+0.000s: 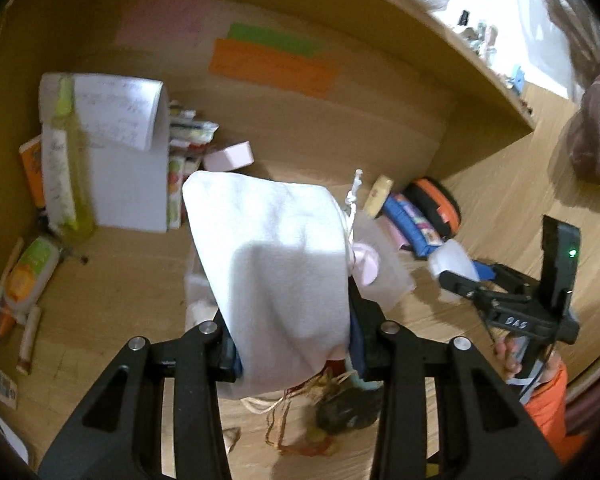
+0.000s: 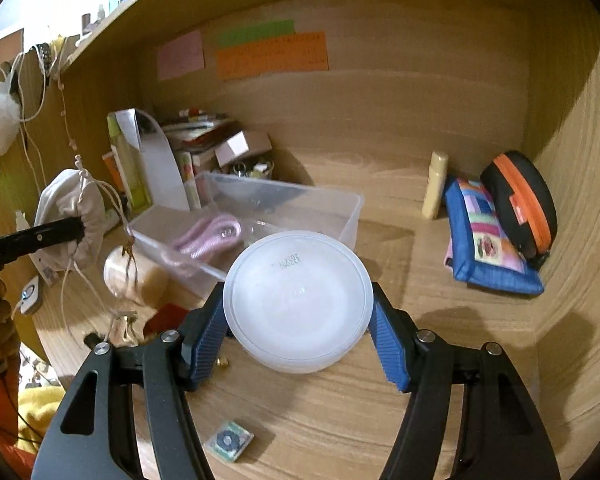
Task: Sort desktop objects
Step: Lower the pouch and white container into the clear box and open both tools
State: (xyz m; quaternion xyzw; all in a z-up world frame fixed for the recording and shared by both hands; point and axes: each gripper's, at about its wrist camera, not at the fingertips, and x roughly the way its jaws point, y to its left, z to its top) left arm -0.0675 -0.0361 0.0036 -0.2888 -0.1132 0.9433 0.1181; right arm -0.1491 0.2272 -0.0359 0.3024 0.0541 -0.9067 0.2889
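My left gripper [image 1: 296,344] is shut on a white drawstring pouch [image 1: 276,264] and holds it up above the desk; the pouch also shows in the right wrist view [image 2: 70,222], at the left, near the clear plastic box [image 2: 260,216]. A pink coiled item [image 2: 208,238] lies in that box. My right gripper [image 2: 298,334] is shut on a round white plastic container [image 2: 298,300], held above the desk in front of the box. The right gripper shows in the left wrist view [image 1: 456,280] with the container [image 1: 450,260] in it.
A blue patchwork pouch [image 2: 488,240], a black and orange case [image 2: 520,208] and a cream bottle [image 2: 436,190] sit at the back right. Books, a yellow-green bottle [image 1: 66,160] and paper stand at the back left. A small square tile [image 2: 228,440] lies near the desk's front.
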